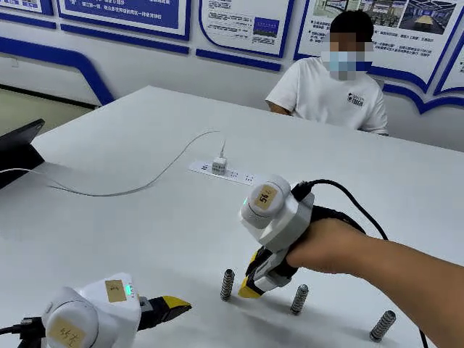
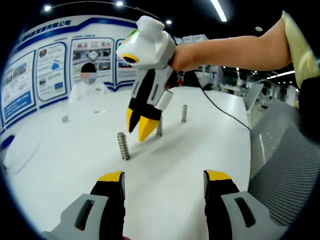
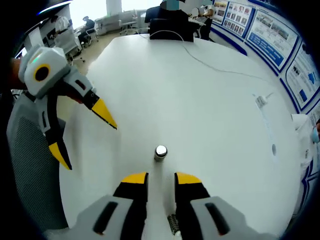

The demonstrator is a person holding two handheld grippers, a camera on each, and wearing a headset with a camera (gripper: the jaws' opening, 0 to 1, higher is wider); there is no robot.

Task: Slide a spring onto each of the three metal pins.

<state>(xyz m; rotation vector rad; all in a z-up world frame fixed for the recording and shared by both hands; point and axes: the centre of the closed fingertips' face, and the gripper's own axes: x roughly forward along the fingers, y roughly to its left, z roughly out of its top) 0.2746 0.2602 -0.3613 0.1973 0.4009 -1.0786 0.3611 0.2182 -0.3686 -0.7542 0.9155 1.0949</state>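
Three springs (image 1: 299,298) are seen upright.
One is found just ahead of the narrowed right gripper (image 3: 154,176); left gripper (image 2: 163,175) is held wide.

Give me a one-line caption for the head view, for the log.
Right gripper poised beside the leftmost spring of three standing on the white table; left gripper at lower left.
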